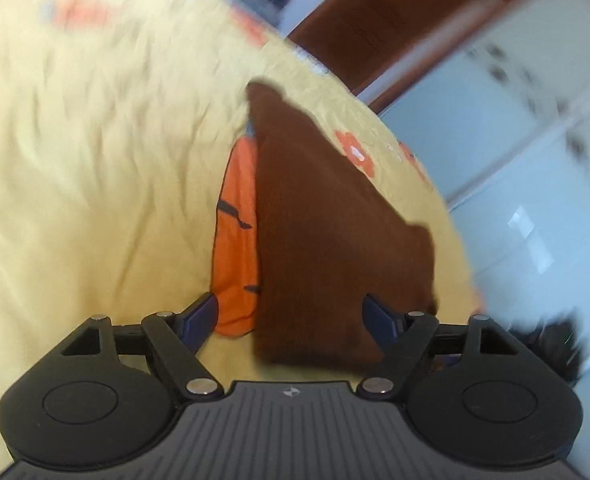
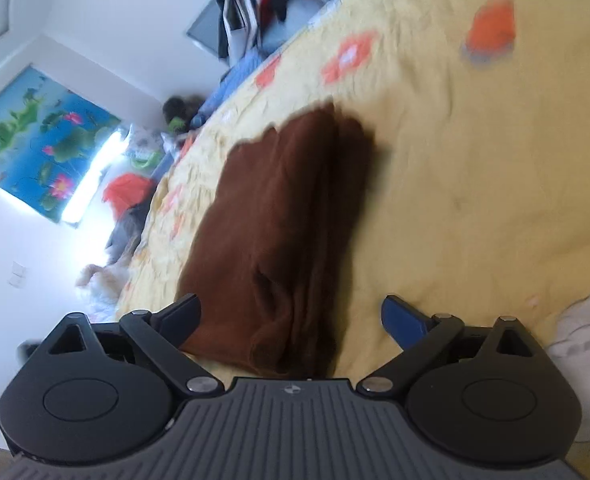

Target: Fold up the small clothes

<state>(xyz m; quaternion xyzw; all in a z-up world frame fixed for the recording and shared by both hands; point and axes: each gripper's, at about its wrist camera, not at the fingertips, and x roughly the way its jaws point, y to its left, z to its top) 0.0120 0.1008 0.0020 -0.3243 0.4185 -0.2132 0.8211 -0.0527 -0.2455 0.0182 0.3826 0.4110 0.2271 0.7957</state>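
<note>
Brown knitted garment (image 2: 279,232) flat on yellow quilted bedspread (image 2: 475,200), long axis straight ahead from right gripper (image 2: 291,316); left gripper (image 1: 291,316) equally near; both spread wide, empty.

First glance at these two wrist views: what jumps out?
The brown garment, lying bunched on the yellow bedspread, fills the middle of both views, straight ahead of each gripper. In the left wrist view an orange garment peeks out along its left edge. Both the left gripper and right gripper are open.
</note>
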